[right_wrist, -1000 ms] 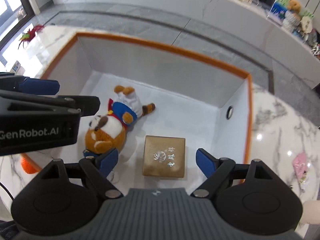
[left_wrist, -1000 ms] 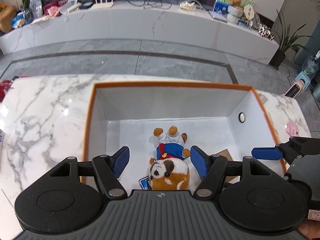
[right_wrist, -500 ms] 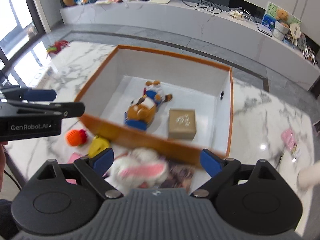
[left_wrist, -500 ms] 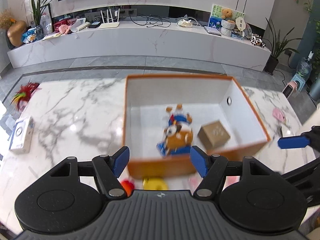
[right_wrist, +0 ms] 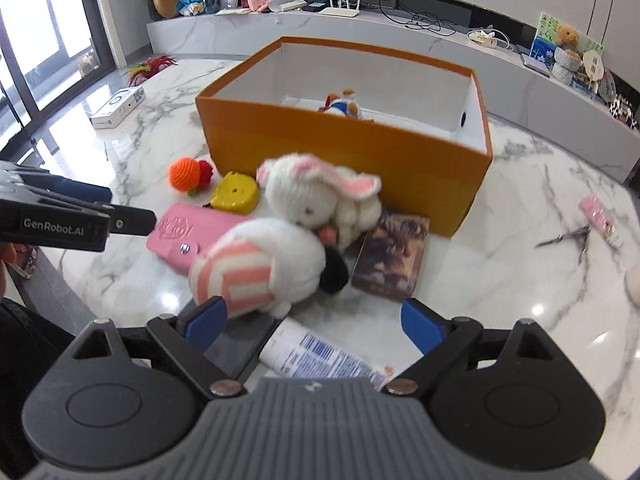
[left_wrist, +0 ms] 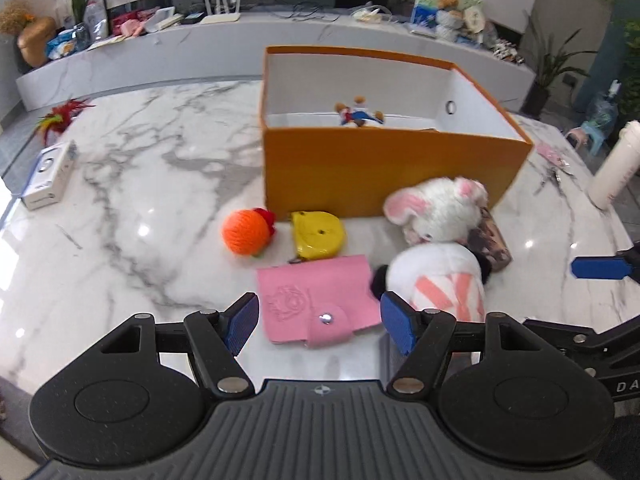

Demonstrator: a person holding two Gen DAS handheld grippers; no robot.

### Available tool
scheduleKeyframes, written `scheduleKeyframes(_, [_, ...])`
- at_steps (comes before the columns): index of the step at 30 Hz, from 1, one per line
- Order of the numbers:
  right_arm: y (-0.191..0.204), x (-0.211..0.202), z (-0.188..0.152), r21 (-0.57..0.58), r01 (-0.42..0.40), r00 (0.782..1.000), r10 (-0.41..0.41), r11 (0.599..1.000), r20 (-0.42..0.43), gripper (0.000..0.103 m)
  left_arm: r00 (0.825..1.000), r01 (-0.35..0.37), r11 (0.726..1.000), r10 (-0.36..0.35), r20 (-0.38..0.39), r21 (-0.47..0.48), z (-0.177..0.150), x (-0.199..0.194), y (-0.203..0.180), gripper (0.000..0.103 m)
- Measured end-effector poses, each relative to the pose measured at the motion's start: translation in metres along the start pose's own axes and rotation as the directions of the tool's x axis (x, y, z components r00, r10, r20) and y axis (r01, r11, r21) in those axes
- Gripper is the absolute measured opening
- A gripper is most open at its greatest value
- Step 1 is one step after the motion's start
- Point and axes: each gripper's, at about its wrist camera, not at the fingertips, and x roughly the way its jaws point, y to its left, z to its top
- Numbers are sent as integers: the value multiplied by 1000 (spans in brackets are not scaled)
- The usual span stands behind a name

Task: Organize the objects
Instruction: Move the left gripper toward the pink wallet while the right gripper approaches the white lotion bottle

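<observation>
An orange box [left_wrist: 392, 168] [right_wrist: 344, 160] stands on the marble table with a plush dog [left_wrist: 358, 114] [right_wrist: 340, 106] inside. In front of it lie an orange knitted ball [left_wrist: 246, 232] [right_wrist: 185, 174], a yellow case [left_wrist: 318, 234] [right_wrist: 236, 192], a pink wallet [left_wrist: 316, 300] [right_wrist: 188, 234], a white bunny plush [left_wrist: 436, 210] [right_wrist: 316, 192], a white plush with pink stripes [left_wrist: 440, 280] [right_wrist: 260, 268] and a brown book [right_wrist: 394, 258]. My left gripper [left_wrist: 320, 324] is open and empty just above the pink wallet. My right gripper [right_wrist: 316, 326] is open and empty over the striped plush and a white tube [right_wrist: 320, 356].
A white device box [left_wrist: 48, 174] [right_wrist: 118, 106] and a red feathery item [left_wrist: 60, 114] lie at the table's left. Scissors [right_wrist: 568, 236] and a pink packet [right_wrist: 600, 216] lie at the right. A white bottle [left_wrist: 614, 166] stands at the right edge.
Both grippers have pulled back and down from over the box to the table's front edge. The objects in front of the box have come into view. Both grippers stay open.
</observation>
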Motion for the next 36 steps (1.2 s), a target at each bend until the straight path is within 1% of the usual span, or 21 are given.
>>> scheduleKeyframes(2, [-3,1,-9,18,-10,999,10,1000,33,94,999,31,1000,-31,21,-1,-7,4,0,79])
scheduleKeyframes(4, [-5,3,-18,32,-19,998,17,999,63,96,998,66,998,-66,26,6,-10,10,-1,79])
scheduleKeyframes(7, [-14,10,-36,78,-73,992,64,994,112,97,996,79,996,-80,42,38,-14,18,-2,79])
scheduleKeyframes(9, [-20,20,-47,110,-105,992,96,988,83,97,995,90,994,-92,48,54,-18,23,-2,79])
scheduleKeyframes(10, [-21,24,-50,110,-97,994,90,989,62,97,994,97,994,-100,49,57,-19,26,-1,79])
scheduleKeyframes(13, [-20,30,-54,48,-66,997,64,997,46,98,995,97,993,-98,20,62,-20,35,3,79])
scheduleKeyframes(16, [-21,37,-55,2,-60,998,60,998,35,99,996,84,995,-86,25,61,-19,37,6,79])
scheduleKeyframes(18, [-22,42,-53,-1,-69,997,69,998,18,99,996,81,995,-83,30,50,-17,38,9,79])
scheduleKeyframes(23, [-9,57,-52,-89,-68,997,65,994,-37,99,996,79,997,-79,33,24,-14,38,16,79])
scheduleKeyframes(27, [-2,71,-48,-175,-37,998,26,984,-66,99,996,87,996,-87,30,4,-12,38,19,79])
scheduleKeyframes(29, [-5,78,-45,-186,-25,997,11,982,-72,99,995,92,996,-92,26,-6,-12,38,21,79])
scheduleKeyframes(32, [-14,87,-40,-153,-22,997,10,988,-77,98,996,85,996,-84,22,-13,-11,39,22,79])
scheduleKeyframes(34, [-26,91,-38,-78,-9,996,2,997,-86,95,997,75,997,-74,22,-20,-11,40,23,79])
scheduleKeyframes(36, [-39,90,-37,6,16,997,-16,1000,-78,92,997,69,997,-69,22,-32,-11,40,26,79])
